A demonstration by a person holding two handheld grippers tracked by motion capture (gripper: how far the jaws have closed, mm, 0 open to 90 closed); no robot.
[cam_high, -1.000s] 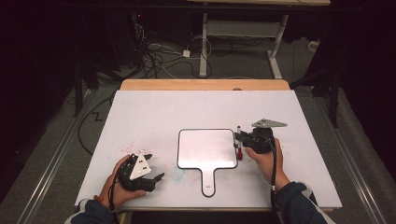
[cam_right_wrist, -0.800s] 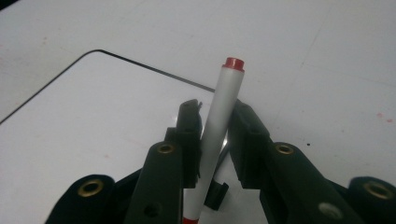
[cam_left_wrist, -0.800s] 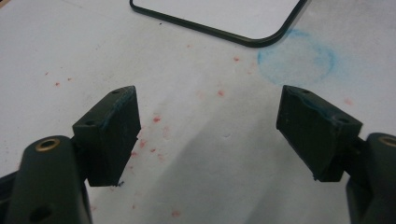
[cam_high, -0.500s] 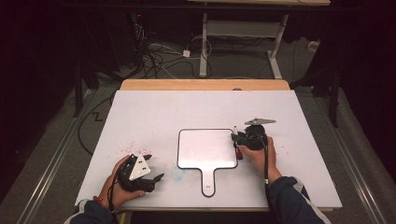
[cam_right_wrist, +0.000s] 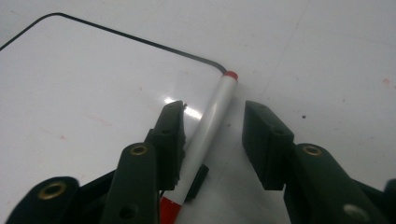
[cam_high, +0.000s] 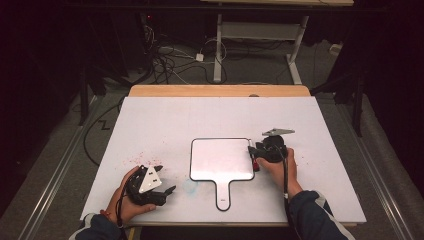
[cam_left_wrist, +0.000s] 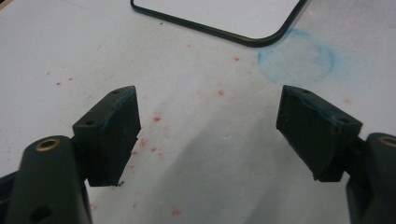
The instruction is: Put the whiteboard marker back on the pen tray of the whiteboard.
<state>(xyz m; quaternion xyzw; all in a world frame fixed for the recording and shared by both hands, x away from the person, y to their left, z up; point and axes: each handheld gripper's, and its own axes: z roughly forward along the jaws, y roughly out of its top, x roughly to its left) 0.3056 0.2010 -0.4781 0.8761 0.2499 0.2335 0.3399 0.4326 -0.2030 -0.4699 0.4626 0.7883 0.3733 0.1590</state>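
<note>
A small whiteboard (cam_high: 220, 159) with a black rim and a handle lies flat in the middle of the table. A white marker (cam_right_wrist: 210, 121) with red ends lies along the board's right edge (cam_high: 255, 165). My right gripper (cam_high: 253, 153) stands open, low over the marker. In the right gripper view the marker runs between the jaws (cam_right_wrist: 212, 135), close against the left one, with a gap to the right one. My left gripper (cam_high: 167, 180) rests at the front left in a hand, open with nothing between its jaws (cam_left_wrist: 208, 126).
The white table top (cam_high: 210, 117) has red specks near the left gripper and a faint blue ring stain (cam_left_wrist: 296, 58) by the whiteboard's corner (cam_left_wrist: 233, 14). Beyond the table's far wooden edge are cables and desk legs on the floor.
The right gripper has shifted slightly left toward the board's right edge, and its hand has turned. The left gripper has stayed still.
</note>
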